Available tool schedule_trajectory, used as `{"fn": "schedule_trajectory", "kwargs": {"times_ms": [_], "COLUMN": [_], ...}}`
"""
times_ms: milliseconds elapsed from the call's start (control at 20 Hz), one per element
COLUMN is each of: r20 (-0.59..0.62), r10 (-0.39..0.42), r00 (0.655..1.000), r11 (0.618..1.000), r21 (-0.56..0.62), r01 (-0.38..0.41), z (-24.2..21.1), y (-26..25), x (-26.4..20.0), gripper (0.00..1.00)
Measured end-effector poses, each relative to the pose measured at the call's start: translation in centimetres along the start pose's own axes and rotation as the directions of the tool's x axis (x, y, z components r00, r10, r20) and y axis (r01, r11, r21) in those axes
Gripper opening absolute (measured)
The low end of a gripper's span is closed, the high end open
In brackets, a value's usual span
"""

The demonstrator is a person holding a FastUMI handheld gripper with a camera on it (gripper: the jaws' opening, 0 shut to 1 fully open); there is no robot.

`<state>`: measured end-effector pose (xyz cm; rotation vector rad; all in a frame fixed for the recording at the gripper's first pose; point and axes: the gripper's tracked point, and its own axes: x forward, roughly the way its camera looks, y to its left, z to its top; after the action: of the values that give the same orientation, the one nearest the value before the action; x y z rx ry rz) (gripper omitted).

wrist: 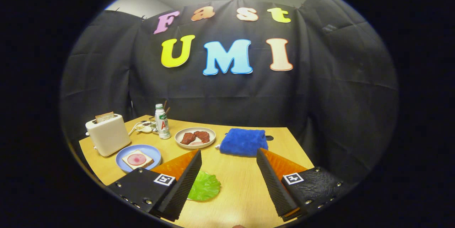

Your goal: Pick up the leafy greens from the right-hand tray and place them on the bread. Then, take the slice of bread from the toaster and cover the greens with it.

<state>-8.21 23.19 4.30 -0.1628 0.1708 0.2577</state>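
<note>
- the gripper [229,157] hangs over the table with its fingers spread wide apart and nothing between them but bare wood.
- the leafy greens [205,186] lie flat on the table just inside the left finger, which covers their near-left edge; whether finger and leaf touch cannot be told. the leaf is roundish, with no clear long axis.
- the move ahead likely turns on this: the greens sit off to the left of the gap's middle, so the gripper would need to shift left and down before closing (a thin, limp leaf may be hard to pinch off a flat surface).
- beyond the left finger stands a blue plate [153,151] with the bread [137,159], a pink round slice on top of it.
- farther left is the toaster [107,134], a second slice of bread [105,116] standing up out of its slot.
- further back: a bottle [162,122], a pale plate [195,132] of brownish pieces, and a folded blue cloth [243,142] just ahead of the right finger.
- the wooden table [238,192] ends at the booth's black cloth wall.
</note>
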Motion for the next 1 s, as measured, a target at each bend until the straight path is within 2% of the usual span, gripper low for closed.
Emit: {"fn": "schedule_trajectory", "kwargs": {"times_ms": [300, 450, 650, 800, 1000], "r20": [-0.15, -0.245, -0.371, -0.456, -0.588], "r10": [0.075, 0.112, 0.157, 0.141, 0.114], "r00": [0.986, 0.963, 0.915, 0.879, 0.801], "r11": [0.993, 0.985, 0.98, 0.977, 0.962], "r21": [-0.08, -0.098, -0.058, -0.079, -0.137], "r01": [-0.088, -0.139, -0.191, -0.198, -0.238], "z": [-2.2, -4.1, -6.5, -8.1, -11.1], "y": [4.0, 5.6, 7.3, 7.5, 7.6], "x": [2.2, 3.6, 5.2, 6.5, 8.5], "gripper": [0.95, 0.95, 0.95, 0.95, 0.95]}}
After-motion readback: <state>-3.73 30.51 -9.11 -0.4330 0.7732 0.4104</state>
